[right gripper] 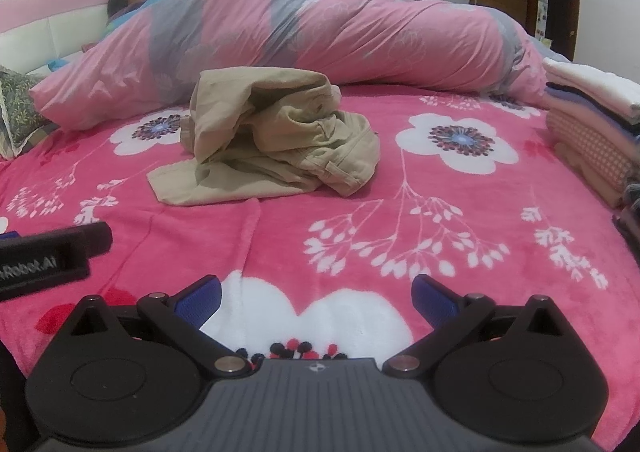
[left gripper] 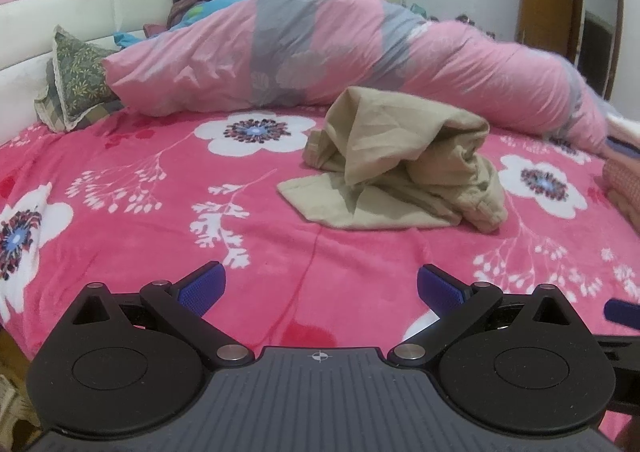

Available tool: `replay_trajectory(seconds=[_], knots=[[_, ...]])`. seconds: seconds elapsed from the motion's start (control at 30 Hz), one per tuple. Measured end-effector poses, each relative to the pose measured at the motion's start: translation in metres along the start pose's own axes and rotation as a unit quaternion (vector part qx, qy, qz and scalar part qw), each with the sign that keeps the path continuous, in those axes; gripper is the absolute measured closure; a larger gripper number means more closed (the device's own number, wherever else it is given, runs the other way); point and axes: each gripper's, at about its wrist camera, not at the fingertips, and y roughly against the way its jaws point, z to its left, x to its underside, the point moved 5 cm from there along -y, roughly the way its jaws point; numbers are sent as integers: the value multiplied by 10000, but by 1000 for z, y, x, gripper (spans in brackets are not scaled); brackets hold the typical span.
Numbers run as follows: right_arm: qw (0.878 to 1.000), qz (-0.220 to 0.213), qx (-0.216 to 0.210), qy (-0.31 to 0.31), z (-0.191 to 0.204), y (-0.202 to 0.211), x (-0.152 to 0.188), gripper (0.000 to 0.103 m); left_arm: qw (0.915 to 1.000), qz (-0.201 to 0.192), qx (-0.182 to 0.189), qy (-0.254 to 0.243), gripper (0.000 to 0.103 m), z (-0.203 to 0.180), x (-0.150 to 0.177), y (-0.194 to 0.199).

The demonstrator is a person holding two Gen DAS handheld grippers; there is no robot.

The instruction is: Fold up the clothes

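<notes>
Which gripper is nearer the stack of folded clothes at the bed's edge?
Right. The right gripper has the stack of folded clothes close on its right; the left gripper sits further left, with only the stack's edge in view.

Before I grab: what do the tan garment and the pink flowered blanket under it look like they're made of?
Tan garment: looks like woven cotton twill, matte, with crisp creases and stitched seams; probably trousers. Flowered blanket: looks like plush fleece, with a soft fuzzy nap and printed white flowers. Both grippers, left and right, hover open, short of the garment.
</notes>
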Motion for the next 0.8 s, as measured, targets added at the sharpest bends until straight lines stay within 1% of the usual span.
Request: replay_trajectory(seconds=[0.2,0.27,0.4,0.47,0.53,0.63,0.7,0.8], knots=[[10000,-19,17,-66,-4,-9,1,0,9998,-89,160,103,0,1,-1,-7],[9999,-70,3,-85,-7,-12,1,0,9992,-165,364,91,0,-1,-3,-10],[9986,-487,-164,-87,-22,-17,-2,0,9965,-438,717,-9,0,-13,-9,-16],[9968,-773,-220,-29,-32,-23,-6,0,9949,-546,831,-179,0,-24,-13,-24],[9952,-948,-236,4,-46,-32,-14,0,9926,-628,973,-370,0,-37,-19,-31],[9934,-1122,-222,6,-70,-48,-28,0,9869,-843,1200,-675,0,-57,-28,-41],[9936,-1102,-201,-143,-90,-63,-42,0,9812,-974,1366,-951,0,-74,-32,-48],[9923,-1064,-453,-434,-117,-88,-63,0,9694,-1096,1614,-1492,0,-105,-35,-60]])
